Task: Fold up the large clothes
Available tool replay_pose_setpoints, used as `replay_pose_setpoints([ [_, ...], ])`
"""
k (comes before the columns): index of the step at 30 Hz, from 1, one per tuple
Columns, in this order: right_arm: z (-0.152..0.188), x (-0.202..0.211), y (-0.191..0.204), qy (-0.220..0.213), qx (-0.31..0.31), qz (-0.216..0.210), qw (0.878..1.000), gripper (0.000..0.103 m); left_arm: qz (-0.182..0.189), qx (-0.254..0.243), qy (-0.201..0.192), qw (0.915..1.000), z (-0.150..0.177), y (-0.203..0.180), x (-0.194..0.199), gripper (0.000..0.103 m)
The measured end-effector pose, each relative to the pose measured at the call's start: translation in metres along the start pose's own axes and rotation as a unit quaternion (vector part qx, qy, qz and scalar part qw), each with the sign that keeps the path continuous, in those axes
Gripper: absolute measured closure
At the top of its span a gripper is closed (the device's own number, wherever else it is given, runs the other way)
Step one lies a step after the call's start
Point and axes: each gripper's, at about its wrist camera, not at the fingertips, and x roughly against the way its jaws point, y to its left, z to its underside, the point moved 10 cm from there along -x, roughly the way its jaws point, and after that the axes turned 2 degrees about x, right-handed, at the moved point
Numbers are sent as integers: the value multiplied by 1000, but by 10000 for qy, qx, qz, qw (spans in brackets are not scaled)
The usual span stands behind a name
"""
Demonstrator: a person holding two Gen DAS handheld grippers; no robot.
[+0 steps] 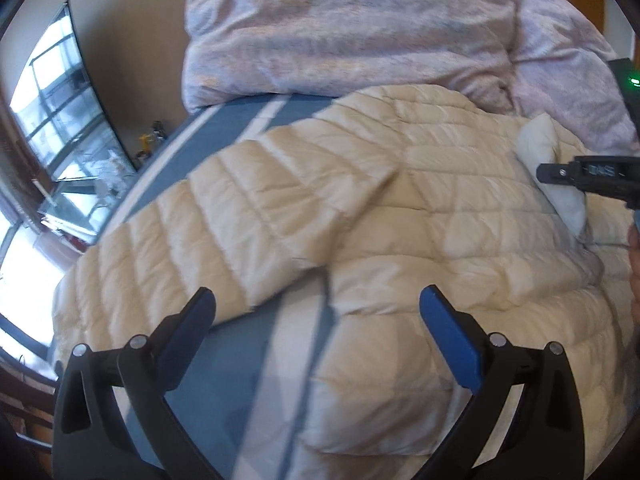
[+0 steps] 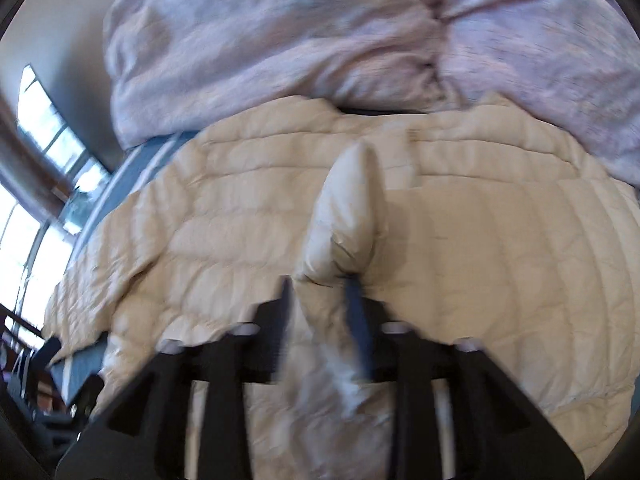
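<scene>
A cream quilted puffer jacket (image 1: 440, 208) lies spread on the bed, one sleeve (image 1: 224, 216) stretched out to the left. My left gripper (image 1: 316, 304) is open and empty, just above the jacket's near edge. My right gripper (image 2: 320, 284) is shut on a pinched fold of the jacket (image 2: 344, 224), which stands up between its fingers. In the left wrist view the right gripper (image 1: 544, 172) shows at the right edge, holding that pale fold (image 1: 540, 148) above the jacket.
The bed has a blue sheet with white stripes (image 1: 224, 364). A bunched lilac duvet (image 1: 340, 32) fills the far side of the bed. Windows (image 1: 60, 120) and a wall lie to the left. A dark device with a green light (image 1: 632, 80) is at far right.
</scene>
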Motion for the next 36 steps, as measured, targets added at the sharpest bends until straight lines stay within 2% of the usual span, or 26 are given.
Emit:
replay_pose_setpoints([
  [3, -9, 28, 12, -417, 107, -256, 9987, 48, -182, 80, -76, 9998, -2, 15, 2, 2],
  [5, -19, 49, 5, -756, -24, -312, 9966, 48, -317, 126, -133, 9993, -4, 27, 4, 2],
  [7, -27, 67, -22, -1098, -358, -82, 9933, 48, -400, 162, -193, 9989, -4, 38, 5, 2],
  [8, -28, 68, -34, -1127, -468, 97, 9925, 48, -421, 187, -205, 9987, -4, 42, 5, 2],
  [11, -15, 50, -83, -815, -609, 1186, 9877, 48, -459, 265, -205, 9984, -2, 54, 5, 2],
  [12, -10, 43, -87, -704, -599, 1296, 9872, 48, -471, 285, -214, 9983, -2, 59, 5, 2],
  [14, 4, 24, -92, -403, -608, 1407, 9874, 48, -428, 275, -321, 9982, -3, 64, 8, 2],
  [16, 10, 11, -86, -276, -561, 1432, 9877, 47, -503, 255, -410, 9976, -4, 71, 11, 2],
  [18, 13, 3, -76, -242, -488, 1432, 9882, 38, -621, 263, -419, 9968, -4, 79, 13, 2],
  [23, 13, -7, -50, -272, -242, 1500, 9880, 32, -752, 556, -219, 9954, -1, 113, 11, 2],
  [27, 19, -24, -42, -56, -147, 1649, 9862, 20, -794, 950, -20, 9923, 5, 148, 6, 2],
  [29, 22, -34, -41, 59, 7, 1915, 9815, 16, -834, 1127, 69, 9901, 10, 166, 5, 2],
  [31, 22, -34, -41, -6, 48, 2128, 9771, 8, -961, 1308, 161, 9866, 15, 186, 5, 2],
  [36, 23, -37, -48, 100, -160, 2022, 9792, 1, -931, 1731, 449, 9795, 30, 227, 0, 2],
])
